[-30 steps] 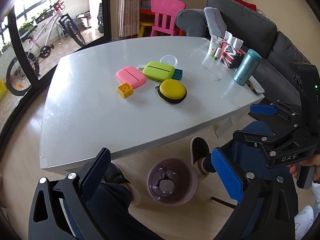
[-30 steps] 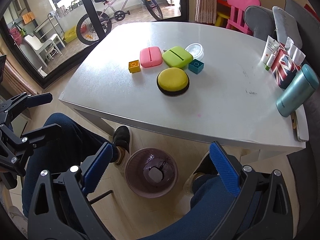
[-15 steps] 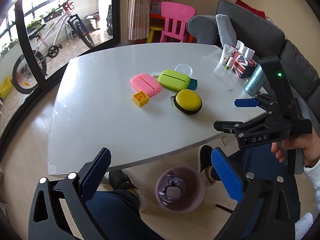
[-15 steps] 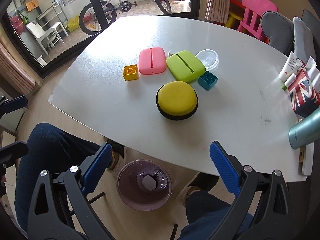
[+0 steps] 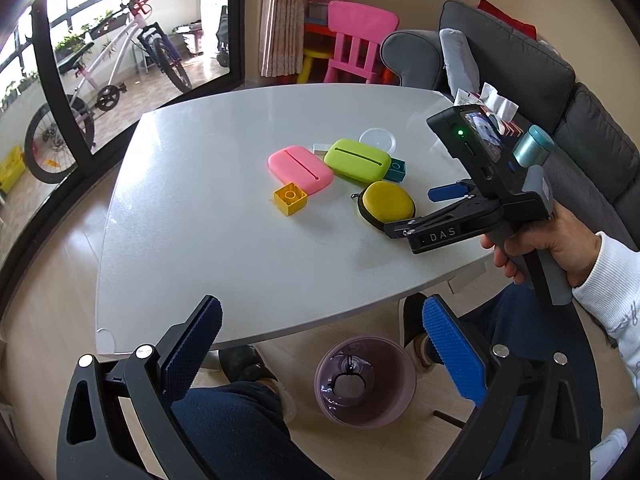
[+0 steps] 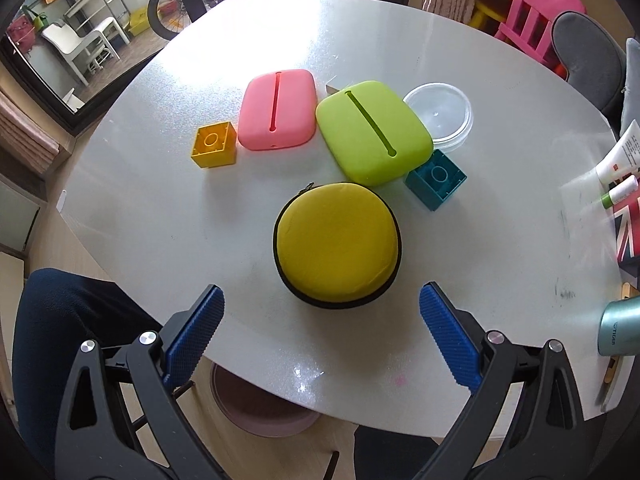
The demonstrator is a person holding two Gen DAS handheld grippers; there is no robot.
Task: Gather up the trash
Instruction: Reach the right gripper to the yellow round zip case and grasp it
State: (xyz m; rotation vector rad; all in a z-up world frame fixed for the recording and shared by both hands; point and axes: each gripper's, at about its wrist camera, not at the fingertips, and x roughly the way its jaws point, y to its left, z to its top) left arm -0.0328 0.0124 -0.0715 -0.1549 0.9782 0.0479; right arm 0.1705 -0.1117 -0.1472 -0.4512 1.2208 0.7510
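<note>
Plastic: two bricks, two cases

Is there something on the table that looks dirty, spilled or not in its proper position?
Nothing is spilled or broken. Two small things: dark smudges mark the table near the right edge, and a pink spot sits near the front edge. The green case partly covers the clear lid.

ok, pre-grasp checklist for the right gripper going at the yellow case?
1. Right gripper open: ok.
2. Yellow case centred between the fingers: ok.
3. Green case apart from the yellow case: cannot tell, edges look close.
4. Left gripper open, holding nothing: ok.
5. Bin on the floor below the table edge: ok.
6. Opening wide enough for the case: cannot tell.
</note>
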